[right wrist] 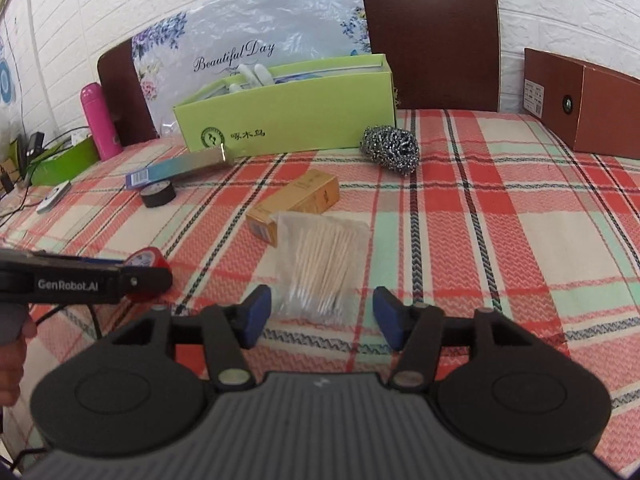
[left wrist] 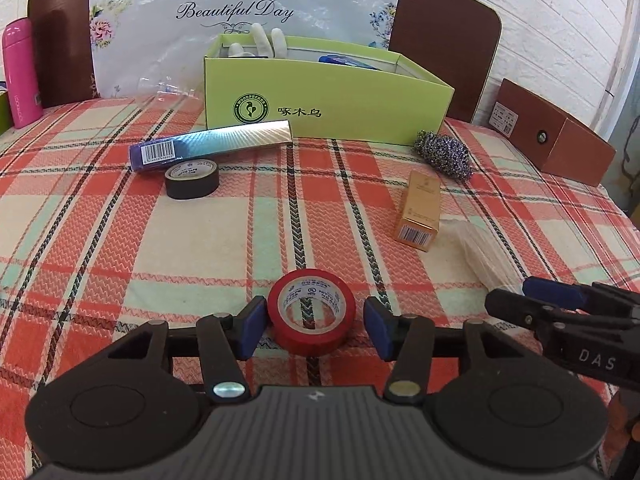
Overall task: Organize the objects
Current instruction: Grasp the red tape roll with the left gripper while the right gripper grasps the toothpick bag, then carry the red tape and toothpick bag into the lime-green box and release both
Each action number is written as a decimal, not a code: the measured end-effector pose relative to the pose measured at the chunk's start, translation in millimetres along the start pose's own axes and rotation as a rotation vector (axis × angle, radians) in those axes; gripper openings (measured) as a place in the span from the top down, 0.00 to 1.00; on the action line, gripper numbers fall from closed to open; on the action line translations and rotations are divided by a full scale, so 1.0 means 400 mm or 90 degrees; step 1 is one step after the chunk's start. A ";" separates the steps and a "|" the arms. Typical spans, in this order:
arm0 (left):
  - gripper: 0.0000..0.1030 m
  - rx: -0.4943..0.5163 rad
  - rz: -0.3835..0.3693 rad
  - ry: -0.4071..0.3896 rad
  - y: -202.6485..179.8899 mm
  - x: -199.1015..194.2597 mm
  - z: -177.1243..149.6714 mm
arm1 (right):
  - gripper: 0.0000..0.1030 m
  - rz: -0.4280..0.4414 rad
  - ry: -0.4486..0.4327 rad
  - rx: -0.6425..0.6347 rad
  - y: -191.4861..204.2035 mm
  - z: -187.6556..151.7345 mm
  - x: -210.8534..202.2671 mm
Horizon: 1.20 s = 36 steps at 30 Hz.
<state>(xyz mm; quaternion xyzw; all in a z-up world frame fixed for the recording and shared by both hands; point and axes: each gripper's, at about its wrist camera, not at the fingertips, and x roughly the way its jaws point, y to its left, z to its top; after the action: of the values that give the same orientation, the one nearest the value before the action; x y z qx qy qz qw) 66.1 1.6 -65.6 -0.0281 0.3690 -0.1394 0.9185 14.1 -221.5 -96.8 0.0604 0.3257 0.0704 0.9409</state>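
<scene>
Left tool point(left wrist: 314, 326): jaws spread, red tape roll point(left wrist: 311, 310) sitting flat between them; one blue pad looks right up against the roll, the other has a clear gap, so not clamped.
Right tool point(right wrist: 320, 318): also spread wide, hanging over the near end of the clear bag of cotton swabs point(right wrist: 323, 264); pads aren't pressing on it.
Room: white brick-pattern wall point(right wrist: 560, 8), two dark brown chair backs point(right wrist: 430, 36) behind the far edge, and a floral "Beautiful Day" plastic bag point(left wrist: 240, 12) propped between them.
Tabletop point(left wrist: 100, 248): covered by an orange, cream and mint plaid cloth.
Boxes, big: two. One lime green open box point(left wrist: 320, 96) at the back with white glove fingers sticking out, plus a brown box point(left wrist: 560, 140) off at the right edge.
Boxes, small: two. One long shiny blue-to-silver box point(left wrist: 212, 144) lying just in front of the green one, and a gold carton point(left wrist: 418, 210) beside the swab bag.
Bottle: one pink flask point(left wrist: 20, 72), upright, far left.
Scrubber: one steel wool ball point(left wrist: 442, 154) near the green box's right corner.
Tape rolls: two. Red one up front, black one point(left wrist: 192, 179) touching the shiny box.
Hand point(right wrist: 10, 360): a bit of it shows in the right wrist view, gripping the left tool's handle.
</scene>
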 end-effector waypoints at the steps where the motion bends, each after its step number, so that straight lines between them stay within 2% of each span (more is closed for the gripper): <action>1: 0.46 -0.002 -0.003 0.000 0.003 -0.001 0.000 | 0.41 0.002 -0.003 0.004 -0.001 0.003 0.002; 4: 0.51 0.008 -0.002 0.004 0.003 -0.001 0.001 | 0.39 0.006 -0.006 0.021 -0.007 0.011 0.013; 10: 0.49 0.016 0.003 0.002 -0.001 0.003 0.002 | 0.41 0.000 0.002 0.062 -0.019 0.013 0.041; 12: 0.52 0.033 0.009 0.000 -0.006 0.004 0.001 | 0.60 -0.005 0.004 0.050 -0.014 0.010 0.046; 13: 0.52 0.036 0.009 -0.001 -0.006 0.004 0.001 | 0.64 -0.006 0.005 0.047 -0.011 0.009 0.046; 14: 0.52 0.034 0.007 -0.001 -0.004 0.003 0.001 | 0.74 -0.006 0.006 0.047 -0.010 0.008 0.046; 15: 0.52 0.032 0.006 -0.001 -0.002 0.003 0.002 | 0.78 0.000 0.009 0.049 -0.010 0.007 0.045; 19: 0.53 0.015 -0.012 0.003 0.002 -0.003 0.008 | 0.81 0.016 0.008 0.050 -0.007 0.012 0.028; 23: 0.53 0.005 -0.034 -0.009 -0.002 -0.019 0.030 | 0.81 0.030 -0.024 0.041 0.003 0.042 -0.009; 29: 0.53 0.015 -0.058 -0.063 -0.012 -0.053 0.110 | 0.81 0.040 -0.086 0.014 0.015 0.127 -0.039; 36: 0.53 0.025 -0.066 -0.134 -0.019 -0.070 0.231 | 0.81 0.031 -0.151 -0.024 0.017 0.237 -0.023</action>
<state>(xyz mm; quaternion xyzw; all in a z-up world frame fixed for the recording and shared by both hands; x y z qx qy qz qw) 108.5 -2.6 21.5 -0.0433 0.2659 -0.1900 0.9441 65.3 -222.7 -16.0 0.0584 0.2090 0.0918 0.9718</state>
